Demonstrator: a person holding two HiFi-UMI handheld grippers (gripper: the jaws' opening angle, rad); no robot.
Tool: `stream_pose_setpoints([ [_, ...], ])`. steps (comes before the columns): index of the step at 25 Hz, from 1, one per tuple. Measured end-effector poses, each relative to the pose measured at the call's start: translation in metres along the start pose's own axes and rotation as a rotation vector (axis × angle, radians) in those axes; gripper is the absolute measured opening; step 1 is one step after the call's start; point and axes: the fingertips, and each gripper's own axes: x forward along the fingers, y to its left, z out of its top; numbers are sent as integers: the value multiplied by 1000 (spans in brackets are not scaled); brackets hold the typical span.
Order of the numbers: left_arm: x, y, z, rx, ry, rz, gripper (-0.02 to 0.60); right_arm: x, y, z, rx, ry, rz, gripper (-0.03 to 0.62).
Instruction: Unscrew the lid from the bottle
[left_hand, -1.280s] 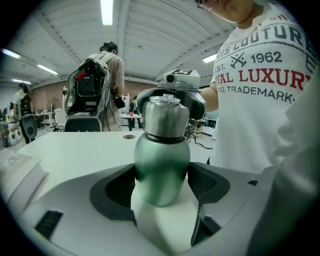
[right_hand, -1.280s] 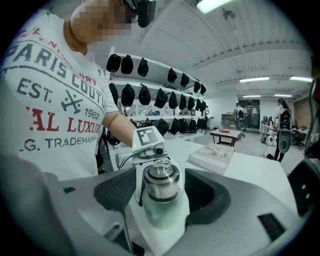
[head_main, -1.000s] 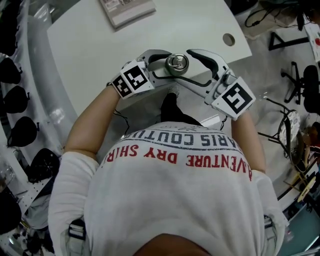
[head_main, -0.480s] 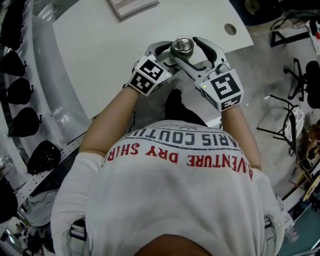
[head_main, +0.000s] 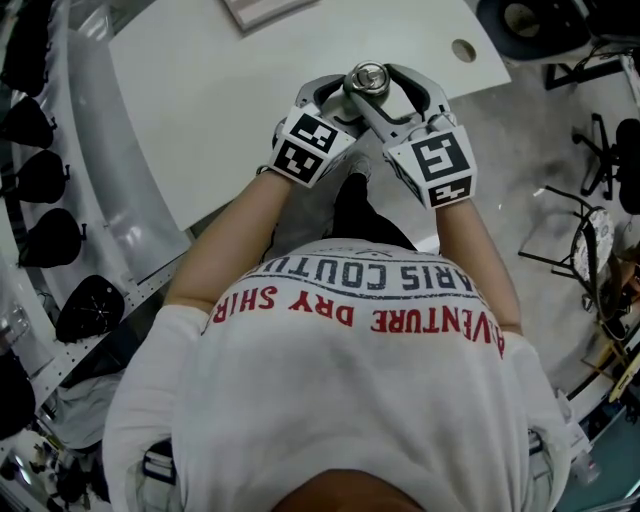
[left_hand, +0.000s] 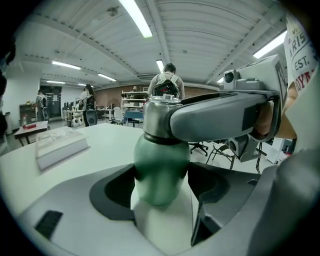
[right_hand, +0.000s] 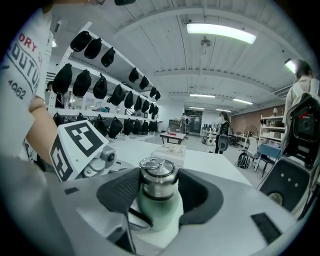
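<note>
Here, the left hand-held gripper (left_hand: 160, 186) clamps the green body of the bottle (left_hand: 161, 162), with a pad pressed on each side. The right hand-held gripper (right_hand: 159, 194) has just been closing, and its pads seat against the steel lid (right_hand: 157, 176). The bottle is upright over the near edge of the bench (head_main: 220, 100).

head cam looks steeply down; l+r cams close, both see bottle (left_hand: 161, 170).

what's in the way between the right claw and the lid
Nothing visible. The right claw has just been closing, and the lid already sits between its jaws, pads against its sides. The left claw holds the bottle lower down.
</note>
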Motion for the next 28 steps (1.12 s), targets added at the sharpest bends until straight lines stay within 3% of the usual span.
stream_pose_setpoints([
  [9,-1,1,-2,6,-7,1,345,1,2,-2,-37,7,40,233],
  [15,0,0,-1,45,10,-45,344,-1,2,-2,-67,13,103,232],
  [21,0,3,-1,96,27,-137,344,1,2,-2,-114,24,239,233],
  [28,0,2,-3,191,89,-298,345,3,4,-1,-163,45,372,233],
])
